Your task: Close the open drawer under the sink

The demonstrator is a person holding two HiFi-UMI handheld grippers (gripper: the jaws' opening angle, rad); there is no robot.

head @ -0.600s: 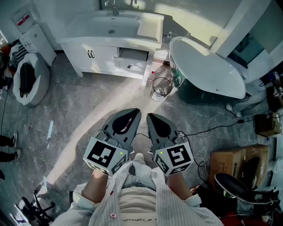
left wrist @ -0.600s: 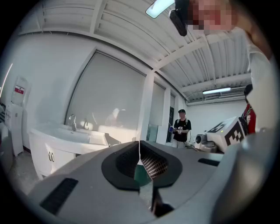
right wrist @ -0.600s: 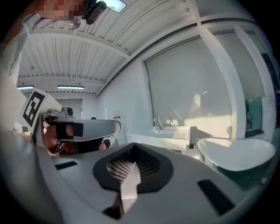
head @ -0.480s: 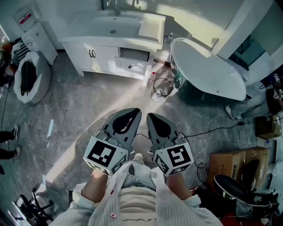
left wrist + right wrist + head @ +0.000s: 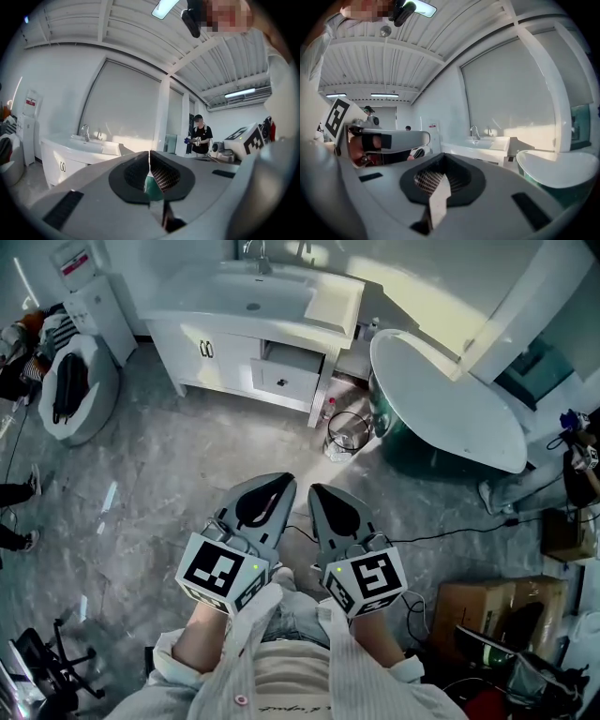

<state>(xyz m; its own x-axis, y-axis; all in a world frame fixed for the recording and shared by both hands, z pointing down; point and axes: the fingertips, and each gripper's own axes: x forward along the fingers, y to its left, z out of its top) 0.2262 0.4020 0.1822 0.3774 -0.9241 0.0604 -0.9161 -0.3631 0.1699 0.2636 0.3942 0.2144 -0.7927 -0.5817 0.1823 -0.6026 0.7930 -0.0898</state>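
In the head view, my left gripper point(image 5: 284, 486) and right gripper point(image 5: 315, 493) sit side by side at lower centre, close to my body, both with jaws pressed together and nothing between them. The open drawer point(image 5: 285, 368) is at upper centre, pulled out of the white cabinet point(image 5: 211, 357) under the sink point(image 5: 251, 292), on the cabinet's right side. A wide stretch of grey floor point(image 5: 159, 474) lies between me and it. A wire bin point(image 5: 347, 431) and the bathtub point(image 5: 450, 395) stand to the drawer's right.

In the left gripper view, my jaws meet along one seam and pinch nothing. The sink point(image 5: 86, 143) with its tap shows at middle left, well beyond them.

In the right gripper view, the jaws are likewise pressed together and empty. The sink point(image 5: 480, 140) is at centre right, the bathtub point(image 5: 560, 168) at right.

As I judge it, nothing of the task is done: the drawer is out and neither gripper is near it. The approach and the push are all left.
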